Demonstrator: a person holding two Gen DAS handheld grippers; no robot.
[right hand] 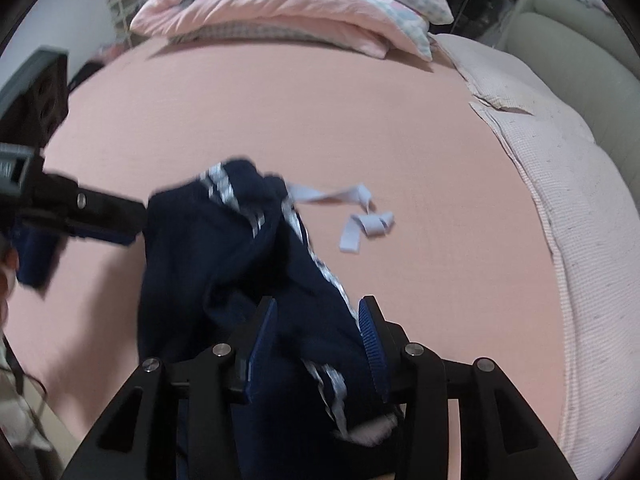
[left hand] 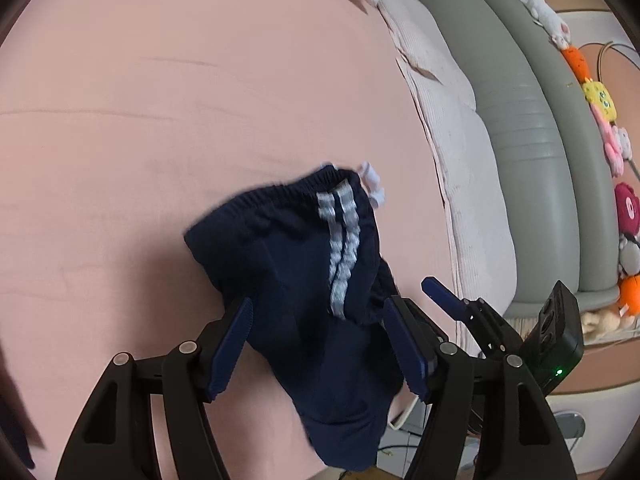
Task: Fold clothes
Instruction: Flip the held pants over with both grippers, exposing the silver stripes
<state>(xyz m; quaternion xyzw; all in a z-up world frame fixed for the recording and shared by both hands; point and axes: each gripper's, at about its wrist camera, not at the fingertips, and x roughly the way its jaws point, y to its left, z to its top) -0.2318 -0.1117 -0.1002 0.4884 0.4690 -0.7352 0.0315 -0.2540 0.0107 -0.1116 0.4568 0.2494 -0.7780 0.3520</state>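
Navy shorts (left hand: 296, 248) with two pale side stripes and an elastic waistband lie crumpled on the pink bed sheet (left hand: 160, 120). Their white drawstring (right hand: 360, 220) trails loose to the right. My left gripper (left hand: 318, 344) is open wide, with the lower part of the shorts lying between its blue pads, which stand apart from the cloth. My right gripper (right hand: 316, 344) is also open, and a bunched striped edge of the shorts (right hand: 224, 264) sits in its gap. The left gripper (right hand: 100, 216) shows at the shorts' left edge in the right wrist view.
Folded pink and checked quilts (right hand: 288, 12) are stacked at the far end of the bed. A pale mattress edge (left hand: 452, 128) and grey-green padded frame (left hand: 512, 120) run along the right. Plush toys (left hand: 600, 100) line the floor beyond.
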